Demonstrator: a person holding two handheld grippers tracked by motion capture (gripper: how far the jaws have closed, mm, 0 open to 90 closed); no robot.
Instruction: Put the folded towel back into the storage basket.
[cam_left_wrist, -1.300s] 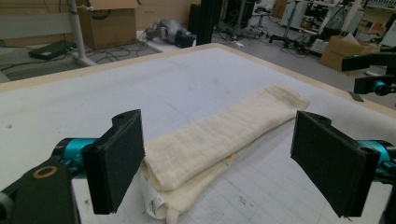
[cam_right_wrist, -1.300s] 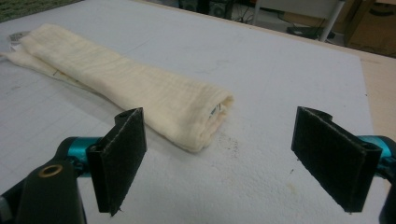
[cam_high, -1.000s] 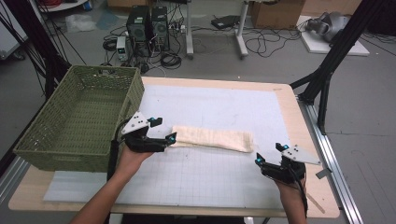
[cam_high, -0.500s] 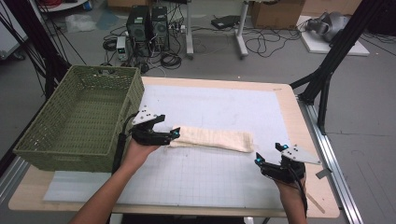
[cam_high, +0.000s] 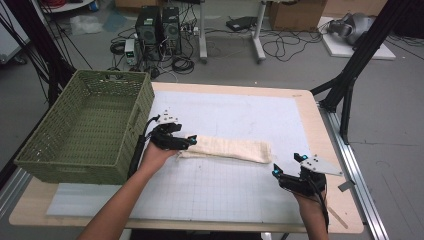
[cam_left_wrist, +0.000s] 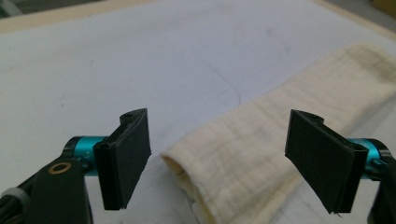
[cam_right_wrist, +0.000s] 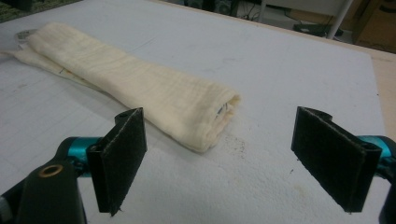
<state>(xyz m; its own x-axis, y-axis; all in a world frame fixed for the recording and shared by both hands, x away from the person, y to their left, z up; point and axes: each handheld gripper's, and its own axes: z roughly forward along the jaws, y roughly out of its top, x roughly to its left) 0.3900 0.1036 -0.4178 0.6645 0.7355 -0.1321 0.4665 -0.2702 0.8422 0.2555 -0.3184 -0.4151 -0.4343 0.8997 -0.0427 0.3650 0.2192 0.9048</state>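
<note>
A cream cloth (cam_high: 227, 148), folded into a long narrow roll, lies across the middle of the white mat. My left gripper (cam_high: 189, 142) is at the roll's left end, open; in the left gripper view the cloth's end (cam_left_wrist: 243, 154) sits between the two black jaws without touching either. My right gripper (cam_high: 283, 173) rests near the table's front right, open, a short way in front of the roll's right end (cam_right_wrist: 205, 116). Nothing is between its jaws.
A green woven basket (cam_high: 85, 125) stands at the table's left side, just beside my left hand. The white grid mat (cam_high: 240, 190) covers most of the wooden table (cam_high: 327, 150). Cables and computer cases (cam_high: 155, 22) lie on the floor beyond the far edge.
My left gripper has moved right, up to the cloth's left end, so the end now lies between its open jaws. The right gripper has stayed put.
</note>
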